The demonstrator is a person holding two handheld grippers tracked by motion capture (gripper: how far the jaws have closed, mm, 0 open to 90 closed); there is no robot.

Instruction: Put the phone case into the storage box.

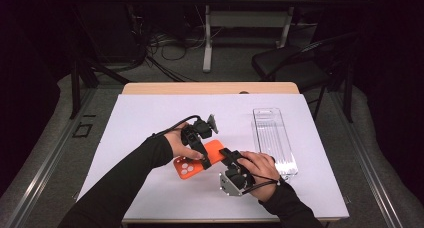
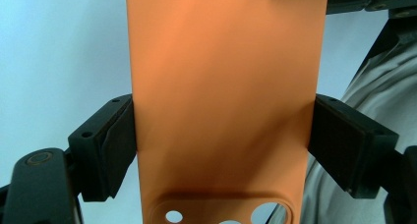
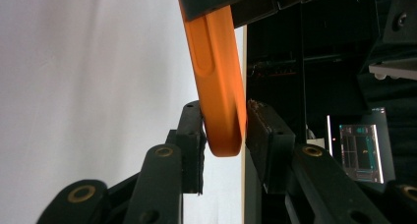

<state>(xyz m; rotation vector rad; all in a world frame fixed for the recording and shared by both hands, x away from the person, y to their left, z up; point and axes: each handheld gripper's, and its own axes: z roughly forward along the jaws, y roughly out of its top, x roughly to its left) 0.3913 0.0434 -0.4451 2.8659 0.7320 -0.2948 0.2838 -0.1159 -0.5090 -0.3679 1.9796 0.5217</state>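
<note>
One orange phone case (image 1: 200,159), held above the white table (image 1: 150,118) by your two grippers

Your left gripper (image 2: 221,140) is clamped across its width; your right gripper (image 3: 223,130) is pinching its end edge. One clear plastic tray (image 1: 273,140) lies near, to the right

On worktop (image 1: 150,118): 1 orange phone case (image 1: 200,160), 1 clear plastic tray (image 1: 272,138), 2 claws – left claw (image 1: 202,155), right claw (image 1: 226,155).
</note>
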